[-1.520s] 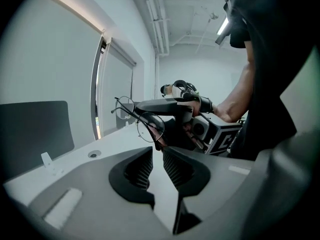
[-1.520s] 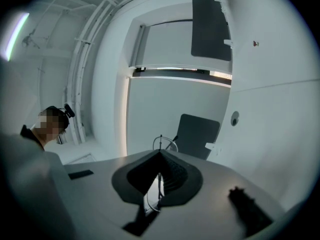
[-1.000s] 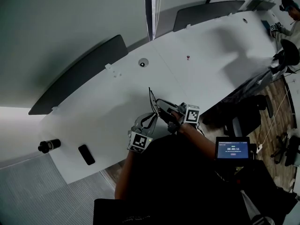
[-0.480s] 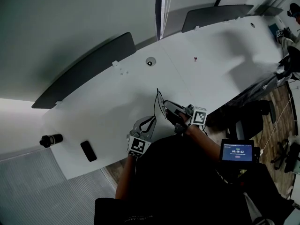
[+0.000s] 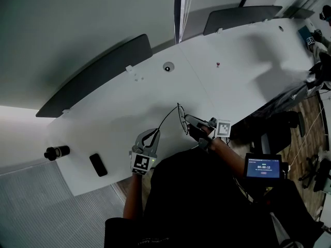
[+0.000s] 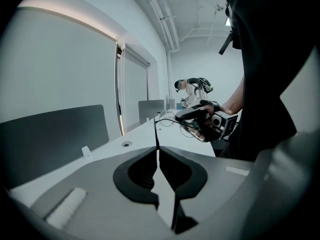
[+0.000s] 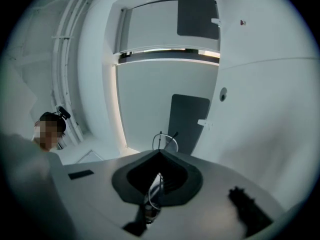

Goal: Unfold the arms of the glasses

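Observation:
Thin dark-rimmed glasses [image 5: 181,117] hang over the near edge of the white table [image 5: 248,61]. My right gripper [image 5: 188,119] is shut on the frame. In the right gripper view a lens [image 7: 152,193] sits between the jaws and the rim sticks out past the tips [image 7: 160,153]. One arm of the glasses [image 5: 165,119] stretches out to the left into my left gripper [image 5: 154,132]. In the left gripper view that wire-thin arm [image 6: 156,129] rises from the jaw tips [image 6: 158,151], which are closing and pinch its end. The right gripper [image 6: 179,116] shows beyond it.
A black phone [image 5: 97,164] and a black cylinder [image 5: 55,152] lie at the table's left end. Dark divider panels [image 5: 98,76] line the far edge, with a round grommet [image 5: 167,66] nearby. A small timer screen [image 5: 264,167] and office chairs stand at the right.
My left gripper has moved left, away from the right gripper, drawing the arm of the glasses out from the frame. The right gripper dipped slightly with the glasses.

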